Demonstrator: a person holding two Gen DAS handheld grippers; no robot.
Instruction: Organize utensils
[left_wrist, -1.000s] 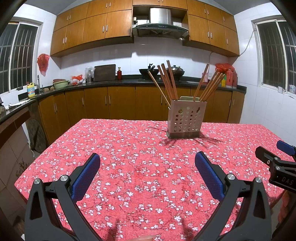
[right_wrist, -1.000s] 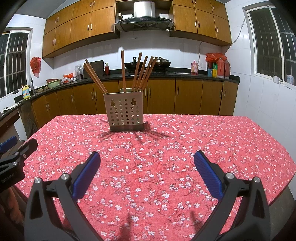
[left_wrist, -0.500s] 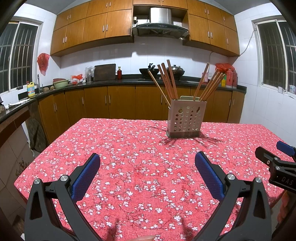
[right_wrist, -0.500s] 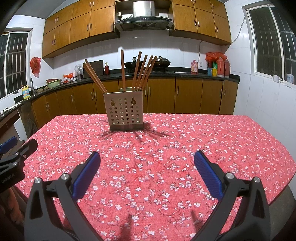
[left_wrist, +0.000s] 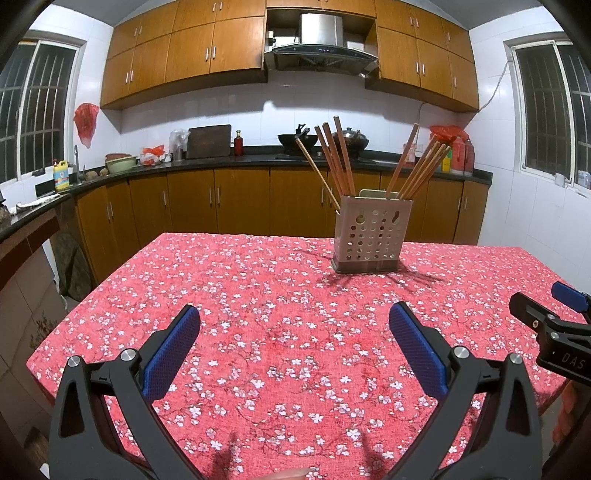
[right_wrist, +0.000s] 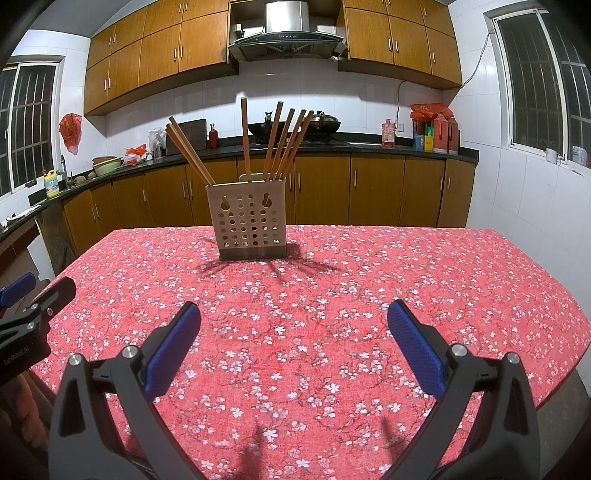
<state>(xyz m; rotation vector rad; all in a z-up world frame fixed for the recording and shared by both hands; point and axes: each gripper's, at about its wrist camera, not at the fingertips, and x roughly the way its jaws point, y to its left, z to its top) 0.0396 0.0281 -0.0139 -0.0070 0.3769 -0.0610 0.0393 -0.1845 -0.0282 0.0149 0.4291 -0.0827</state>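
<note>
Chopsticks (left_wrist: 334, 162) are the business today, and neither claw has one. Left gripper (left_wrist: 294, 347) hangs over the near part of the table, blue pads (left_wrist: 171, 352) spread wide, nothing but flowered cloth between them. Right gripper (right_wrist: 293, 345), same story: jaws gaping, pads (right_wrist: 413, 345) well apart, empty, low over the near edge. In the left camera the right gripper's tip shows at the right border; in the right camera the left gripper's tip shows at the left border, so the two sit side by side with a gap between.

Ahead of both, a broad run of red tablecloth (right_wrist: 332, 295) with small white blossoms, nothing lying on it. Past that stands the utensil holder (right_wrist: 246, 221), a pale perforated box on a dark base, upright, toward the far side of the table. Chopsticks fan out of its top in two bunches: one leaning left, one leaning right, and in the right camera one stick near vertical between them. Their shadows splay on the cloth in front of the box.

Table edges: the left edge slants away beside the left gripper, the right corner is cut at an angle near the right gripper, with floor beyond. Behind the table, wooden cabinets (left_wrist: 240, 206) under a dark counter (left_wrist: 207, 160), range hood (left_wrist: 321, 40) above.
</note>
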